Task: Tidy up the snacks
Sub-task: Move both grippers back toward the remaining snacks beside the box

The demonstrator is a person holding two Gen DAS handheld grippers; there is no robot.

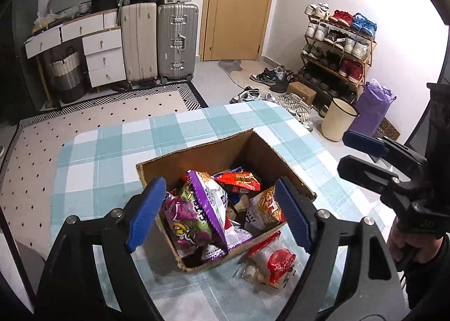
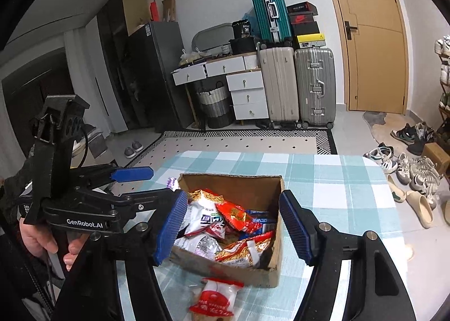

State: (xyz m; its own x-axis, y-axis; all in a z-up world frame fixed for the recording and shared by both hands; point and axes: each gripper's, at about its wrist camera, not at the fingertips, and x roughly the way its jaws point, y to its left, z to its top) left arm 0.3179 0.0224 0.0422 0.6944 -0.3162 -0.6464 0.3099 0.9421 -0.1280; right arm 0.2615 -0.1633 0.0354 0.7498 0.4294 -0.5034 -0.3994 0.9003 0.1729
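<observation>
The left gripper (image 1: pixel 219 214) stands with jaws spread wide, gripping nothing, above one cardboard box (image 1: pixel 168 163) of snack packets. The right gripper (image 2: pixel 233 225) is likewise parted and empty over that box. One red-and-clear bag (image 2: pixel 215 300), printed "Balloon", lies on the checked cloth (image 2: pixel 337 180) just beside the box's near wall. The left gripper's body reads "GenRobot.AI". Behind stand three suitcases (image 2: pixel 313 85).
</observation>
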